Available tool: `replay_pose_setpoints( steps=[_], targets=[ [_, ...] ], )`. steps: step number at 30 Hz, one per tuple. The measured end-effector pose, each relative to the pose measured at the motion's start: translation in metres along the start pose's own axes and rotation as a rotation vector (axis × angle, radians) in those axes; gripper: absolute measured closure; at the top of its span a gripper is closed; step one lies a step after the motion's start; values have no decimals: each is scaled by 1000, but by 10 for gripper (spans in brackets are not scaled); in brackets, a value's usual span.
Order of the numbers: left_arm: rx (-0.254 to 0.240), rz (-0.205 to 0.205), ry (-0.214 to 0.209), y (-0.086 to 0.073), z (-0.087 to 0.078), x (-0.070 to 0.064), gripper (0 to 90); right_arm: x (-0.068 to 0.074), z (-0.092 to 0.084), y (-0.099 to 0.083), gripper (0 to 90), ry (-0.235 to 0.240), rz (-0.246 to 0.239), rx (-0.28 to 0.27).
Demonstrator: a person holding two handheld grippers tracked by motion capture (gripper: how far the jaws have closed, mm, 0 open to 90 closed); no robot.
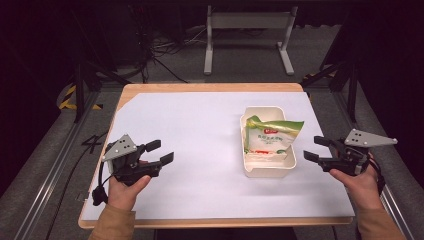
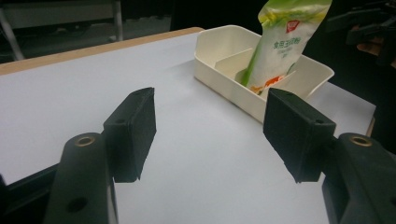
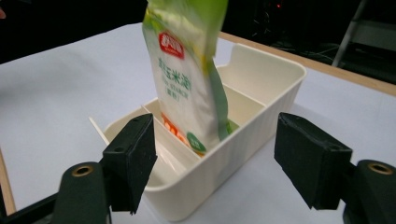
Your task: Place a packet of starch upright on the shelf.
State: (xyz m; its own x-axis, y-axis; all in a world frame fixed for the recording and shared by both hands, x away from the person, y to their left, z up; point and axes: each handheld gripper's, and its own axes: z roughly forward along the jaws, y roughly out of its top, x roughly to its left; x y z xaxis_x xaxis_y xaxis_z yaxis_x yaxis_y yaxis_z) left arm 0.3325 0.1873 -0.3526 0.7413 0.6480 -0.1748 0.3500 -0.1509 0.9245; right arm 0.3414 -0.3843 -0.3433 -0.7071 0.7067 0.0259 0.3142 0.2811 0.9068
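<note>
Starch bag (image 3: 189, 79) stands upright in cream divided bin (image 3: 261, 121).

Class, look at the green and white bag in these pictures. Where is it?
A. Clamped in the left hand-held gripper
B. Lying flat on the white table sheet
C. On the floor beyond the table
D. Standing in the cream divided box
D: the green and white bag stands with its bottom inside a compartment of the cream divided box, and both hand-held grippers are open and apart from it.
</note>
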Motion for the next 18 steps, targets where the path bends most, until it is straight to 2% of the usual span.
replay_pose_setpoints(
  steps=[8,10,12,18],
  targets=[
    [1,-21,17,-9,2,9,354,-7,9,-41,291,-20,74,10],
    [-2,-28,17,-10,2,10,354,-9,13,-51,289,-19,100,37],
    [0,-33,20,-10,1,11,354,-10,16,-58,289,-35,87,72],
    [-4,-40,25,-12,1,13,347,-13,15,-63,286,-38,105,47]
  ],
)
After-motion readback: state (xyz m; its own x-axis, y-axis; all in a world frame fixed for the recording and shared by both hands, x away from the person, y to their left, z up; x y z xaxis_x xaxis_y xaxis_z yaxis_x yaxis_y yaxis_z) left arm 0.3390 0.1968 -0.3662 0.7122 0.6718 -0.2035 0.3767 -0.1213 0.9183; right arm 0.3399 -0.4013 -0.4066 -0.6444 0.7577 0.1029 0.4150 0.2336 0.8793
